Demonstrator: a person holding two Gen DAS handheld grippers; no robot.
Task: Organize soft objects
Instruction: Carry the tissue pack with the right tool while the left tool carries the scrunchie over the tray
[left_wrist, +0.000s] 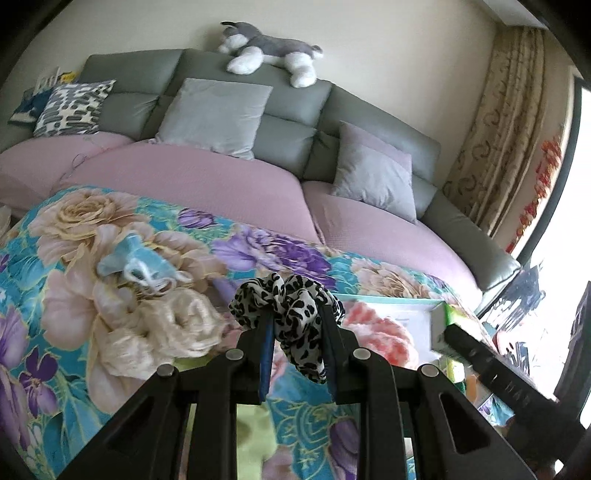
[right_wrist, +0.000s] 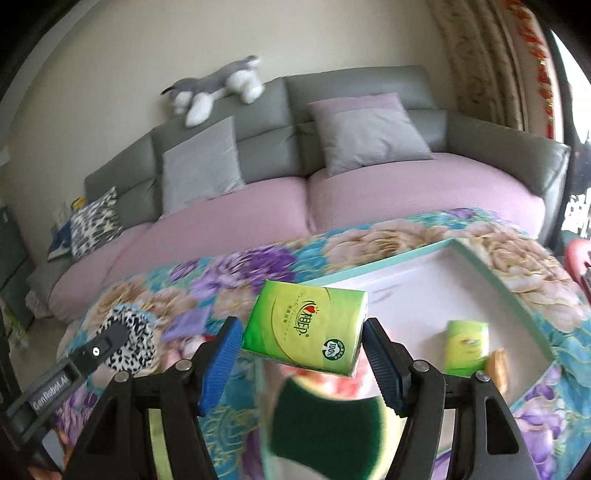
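Note:
My left gripper (left_wrist: 295, 321) is shut on a black-and-white leopard scrunchie (left_wrist: 295, 314) and holds it above the floral cloth. It also shows in the right wrist view (right_wrist: 129, 343). My right gripper (right_wrist: 301, 332) is shut on a green tissue pack (right_wrist: 306, 328) and holds it above the near edge of a white tray with a teal rim (right_wrist: 498, 280). A second green pack (right_wrist: 467, 347) and an orange item (right_wrist: 496, 369) lie in the tray. A cream scrunchie (left_wrist: 166, 336) and a light blue one (left_wrist: 136, 264) lie on the cloth to the left.
A floral cloth (left_wrist: 55, 258) covers the table. Behind it stands a grey sofa with pink seat covers (left_wrist: 221, 181), several cushions and a plush dog (left_wrist: 266, 51). A green sponge (right_wrist: 325, 424) lies under the right gripper. A curtain (left_wrist: 509, 129) hangs at the right.

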